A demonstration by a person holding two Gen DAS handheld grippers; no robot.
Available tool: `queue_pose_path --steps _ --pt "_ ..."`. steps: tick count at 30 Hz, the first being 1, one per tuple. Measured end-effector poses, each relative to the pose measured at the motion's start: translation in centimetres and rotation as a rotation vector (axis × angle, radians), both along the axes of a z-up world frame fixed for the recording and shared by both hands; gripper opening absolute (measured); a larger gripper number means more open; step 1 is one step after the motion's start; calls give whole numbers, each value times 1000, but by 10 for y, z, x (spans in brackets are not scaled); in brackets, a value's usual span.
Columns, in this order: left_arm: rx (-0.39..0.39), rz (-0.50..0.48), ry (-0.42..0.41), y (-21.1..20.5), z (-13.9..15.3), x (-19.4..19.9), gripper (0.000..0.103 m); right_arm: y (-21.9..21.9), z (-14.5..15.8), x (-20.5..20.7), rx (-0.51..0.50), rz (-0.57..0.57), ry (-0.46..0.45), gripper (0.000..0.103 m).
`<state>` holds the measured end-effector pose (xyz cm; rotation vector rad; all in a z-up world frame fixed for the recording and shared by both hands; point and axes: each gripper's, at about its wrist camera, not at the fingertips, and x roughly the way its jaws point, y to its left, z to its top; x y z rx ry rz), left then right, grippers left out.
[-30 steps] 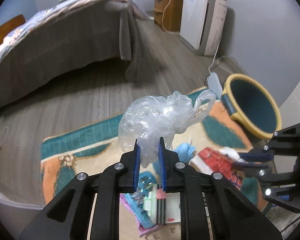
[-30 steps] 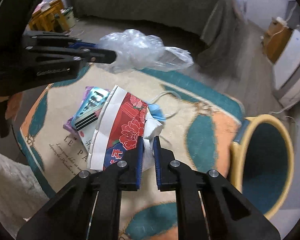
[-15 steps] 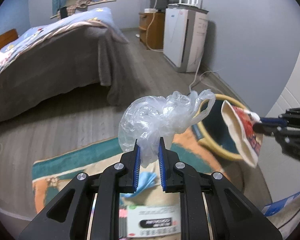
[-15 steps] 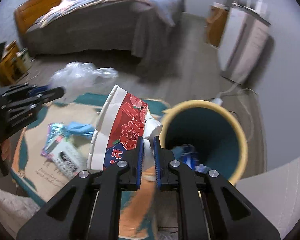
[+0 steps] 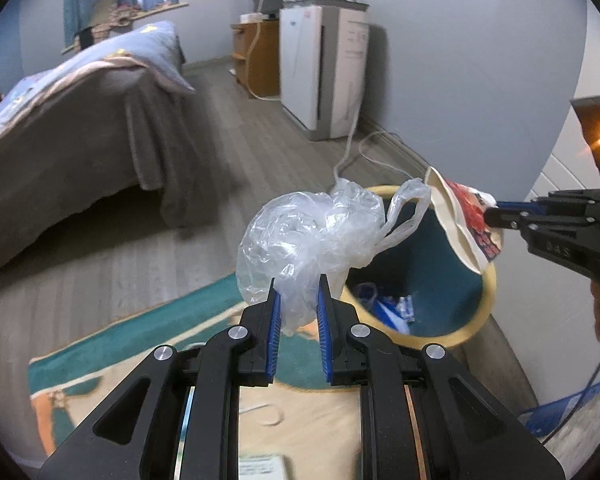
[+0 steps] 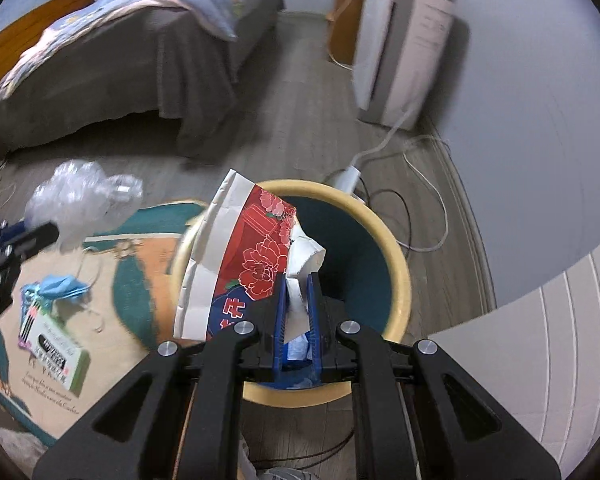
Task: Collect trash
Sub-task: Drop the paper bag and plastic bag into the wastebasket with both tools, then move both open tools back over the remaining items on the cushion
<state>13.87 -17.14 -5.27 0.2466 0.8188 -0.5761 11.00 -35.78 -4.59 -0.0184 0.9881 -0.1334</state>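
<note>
Plastic bag (image 5: 312, 240) — clear, crumpled, paper bag (image 6: 240, 264) — red-flowered

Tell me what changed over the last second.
Both grippers carried their loads from above the rug to the bin: the red paper bag now hangs over its mouth, the plastic bag near its rim. Both grips stayed shut; nothing was released.
</note>
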Motion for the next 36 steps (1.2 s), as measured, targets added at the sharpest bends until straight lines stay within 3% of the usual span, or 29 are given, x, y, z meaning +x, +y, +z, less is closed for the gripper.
queue_pose_path --steps 12,15,17,20,23,25,27,31,36 --pt "66 -124 77 -71 -46 -11 18 -27 -27 8 -2 -85 76 10" --pt "69 -135 78 -79 -49 -12 22 -29 -27 9 -4 -93 69 10" --pt "57 -132 79 -79 -48 -9 34 -29 -26 10 -5 -98 63 11" --pt "34 -115 51 -73 -42 -9 65 -31 -26 12 -9 -102 57 12" --pt "18 -88 40 -67 -36 -6 79 -31 -25 11 -12 -112 52 13" --pt "-4 -66 38 -61 -31 -4 87 -31 -24 12 -12 -120 47 21" --pt "-30 -46 31 -53 -25 -2 93 -31 -22 12 -11 -121 33 42" --pt "-49 -11 21 -39 -14 -1 93 -26 -16 11 -34 -125 14 55" --pt "-51 29 -3 -18 -5 0 95 -15 -5 11 -40 -110 -19 87"
